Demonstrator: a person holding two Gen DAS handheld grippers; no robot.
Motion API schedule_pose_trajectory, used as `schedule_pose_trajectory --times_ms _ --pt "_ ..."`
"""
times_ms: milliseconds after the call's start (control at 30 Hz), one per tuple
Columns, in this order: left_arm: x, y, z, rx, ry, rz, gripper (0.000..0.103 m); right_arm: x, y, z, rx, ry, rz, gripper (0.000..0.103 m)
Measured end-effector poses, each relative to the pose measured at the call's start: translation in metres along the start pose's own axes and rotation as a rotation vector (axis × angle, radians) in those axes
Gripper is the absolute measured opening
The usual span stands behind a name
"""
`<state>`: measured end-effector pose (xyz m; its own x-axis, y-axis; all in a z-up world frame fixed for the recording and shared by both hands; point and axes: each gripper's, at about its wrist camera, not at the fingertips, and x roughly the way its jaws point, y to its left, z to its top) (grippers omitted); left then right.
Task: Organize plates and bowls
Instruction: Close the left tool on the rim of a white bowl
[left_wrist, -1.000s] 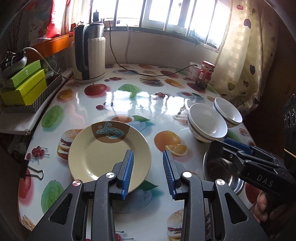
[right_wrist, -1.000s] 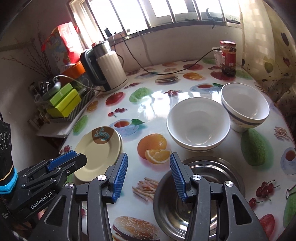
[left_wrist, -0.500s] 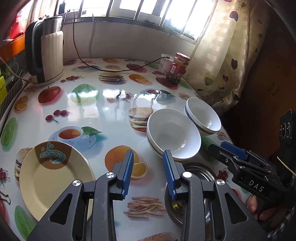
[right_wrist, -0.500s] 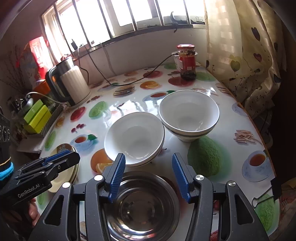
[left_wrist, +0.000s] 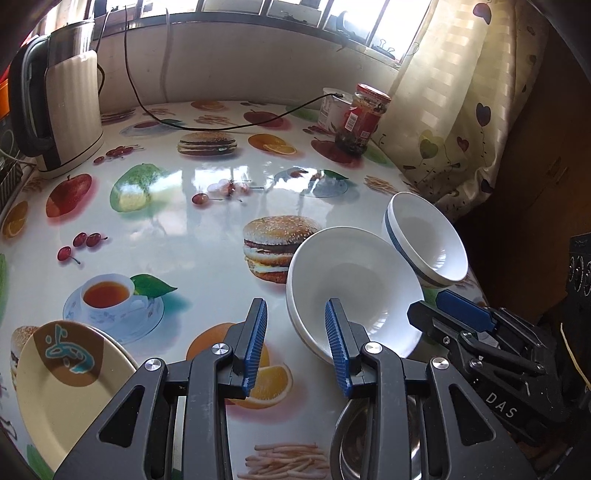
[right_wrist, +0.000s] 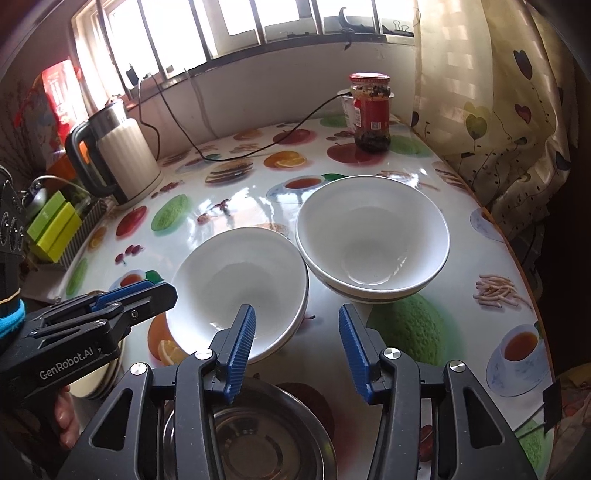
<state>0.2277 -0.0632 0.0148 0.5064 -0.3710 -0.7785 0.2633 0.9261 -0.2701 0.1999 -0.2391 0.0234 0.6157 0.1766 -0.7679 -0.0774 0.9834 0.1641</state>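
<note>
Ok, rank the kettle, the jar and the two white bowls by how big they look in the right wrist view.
1. Blue-banded bowl and plain white bowl: near alike, and nearness to the camera makes it unsure.
2. Kettle, farther off.
3. Jar, smallest and farthest.

Table centre free; kettle far left, jar far right

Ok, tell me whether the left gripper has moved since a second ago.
Yes. The left gripper has swung rightward: earlier it hung over the yellow plate, now its open jaws straddle the near rim of the white bowl.
</note>
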Motion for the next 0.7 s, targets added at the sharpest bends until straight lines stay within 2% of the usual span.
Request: schedule_pose_trajectory --times_ms 167,233,300,333,533,700 --pt "0.009 0.000 0.003 -0.001 0.012 0.001 0.034 0.007 -0.003 0.002 0.006 0.009 0.013 0.035" --pt "0.012 0.000 0.003 0.003 0.017 0.003 0.034 0.009 -0.002 0.002 0.001 0.016 0.020 0.027" --pt "0.015 -0.001 0.003 0.005 0.022 0.002 0.031 0.012 -0.002 0.002 -0.001 0.020 0.025 0.025" --pt "0.016 0.000 0.003 0.003 0.024 0.002 0.026 0.012 -0.001 0.002 -0.001 0.021 0.029 0.023" --pt "0.019 0.001 0.004 0.005 0.030 0.006 0.015 0.015 0.000 0.003 -0.002 0.020 0.030 0.018" --pt "0.020 0.000 0.003 0.007 0.026 0.006 0.014 0.015 -0.001 0.004 0.003 0.016 0.029 0.017"
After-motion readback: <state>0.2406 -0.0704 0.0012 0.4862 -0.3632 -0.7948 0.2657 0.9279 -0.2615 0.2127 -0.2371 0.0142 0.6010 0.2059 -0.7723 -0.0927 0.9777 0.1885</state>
